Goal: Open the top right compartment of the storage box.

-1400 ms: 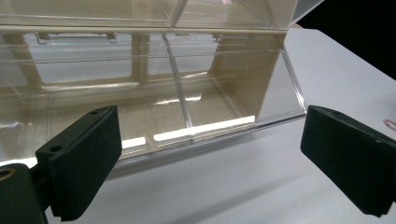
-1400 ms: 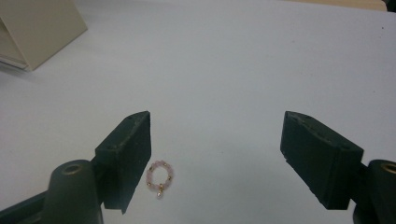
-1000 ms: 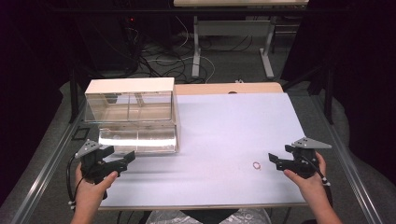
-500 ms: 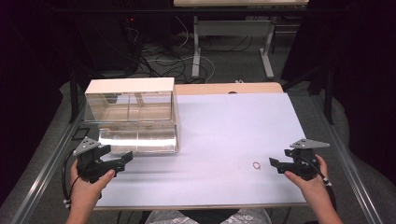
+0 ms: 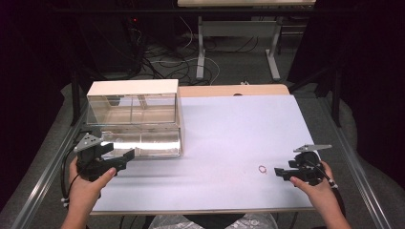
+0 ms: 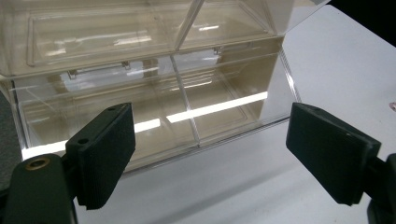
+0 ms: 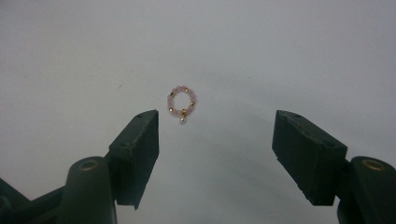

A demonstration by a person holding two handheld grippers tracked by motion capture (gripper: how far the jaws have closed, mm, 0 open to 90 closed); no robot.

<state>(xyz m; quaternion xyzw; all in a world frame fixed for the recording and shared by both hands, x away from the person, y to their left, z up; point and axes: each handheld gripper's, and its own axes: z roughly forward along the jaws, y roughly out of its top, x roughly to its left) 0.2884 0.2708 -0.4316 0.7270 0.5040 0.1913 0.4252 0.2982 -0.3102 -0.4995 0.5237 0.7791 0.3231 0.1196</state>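
Note:
A small ring of pink beads (image 5: 262, 169) lies on the white table top (image 5: 229, 124) at the front right. My right gripper (image 5: 278, 172) points left at it from a short way off. In the right gripper view the bead ring (image 7: 181, 103) sits just beyond the tips of my right gripper (image 7: 219, 149), whose jaws are open and have just been closing a little with nothing between them. A clear plastic drawer box (image 5: 133, 119) stands at the left. My left gripper (image 5: 126, 155) hovers before its lower drawers (image 6: 154, 107). The left gripper (image 6: 210, 158) is open and empty, its jaws just narrowed slightly.
The box has a white top and two tiers of clear drawers. A wooden strip (image 5: 234, 90) borders the table's far edge, and metal rails (image 5: 38, 186) run along both sides. Desk legs and cables (image 5: 200, 52) lie on the floor beyond.
My left hand has lifted slightly in front of the drawer box. The right hand has kept its place beside the bead ring.

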